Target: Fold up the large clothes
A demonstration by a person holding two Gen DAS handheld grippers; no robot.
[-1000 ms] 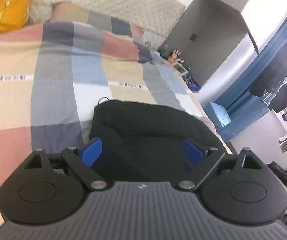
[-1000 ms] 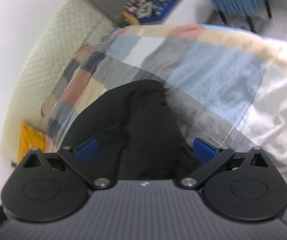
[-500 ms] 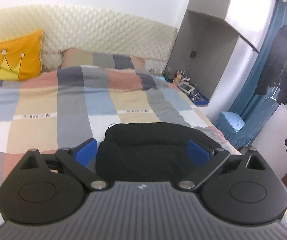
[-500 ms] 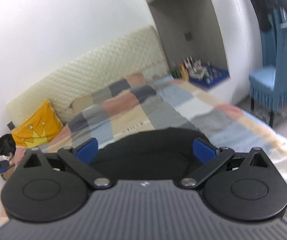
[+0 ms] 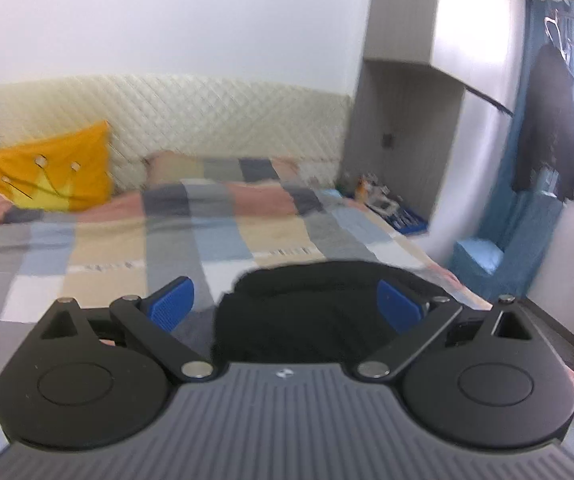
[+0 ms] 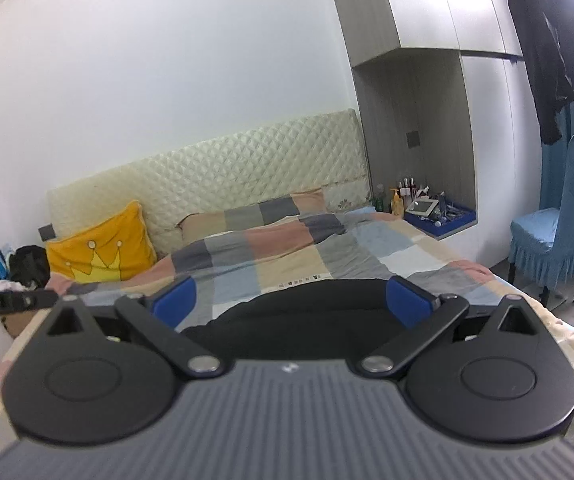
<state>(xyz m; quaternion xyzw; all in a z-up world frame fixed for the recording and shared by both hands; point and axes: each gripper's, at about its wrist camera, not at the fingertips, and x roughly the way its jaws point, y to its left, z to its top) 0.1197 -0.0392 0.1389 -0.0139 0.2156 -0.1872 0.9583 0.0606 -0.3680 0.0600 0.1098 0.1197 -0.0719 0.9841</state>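
A black garment [image 5: 311, 316] lies folded into a compact bundle on the checked bedspread [image 5: 87, 248], near the bed's foot. My left gripper [image 5: 285, 306] is open and empty, held above and behind the bundle. In the right wrist view the same black garment [image 6: 303, 304] lies on the bedspread [image 6: 287, 252] just beyond my right gripper [image 6: 289, 300], which is open and empty and lifted off the cloth. The near part of the garment is hidden behind both gripper bodies.
A yellow crown cushion [image 6: 103, 244] leans on the quilted headboard [image 6: 227, 172]. A grey wardrobe with a shelf niche of bottles [image 6: 427, 208] stands right of the bed. A blue-covered chair [image 6: 559, 240] and dark hanging clothes [image 6: 547, 40] are at the right.
Both grippers have lifted up and tilted back from the black garment, so the views now take in the headboard and wall. Both stay open and empty. The garment stays on the bed.
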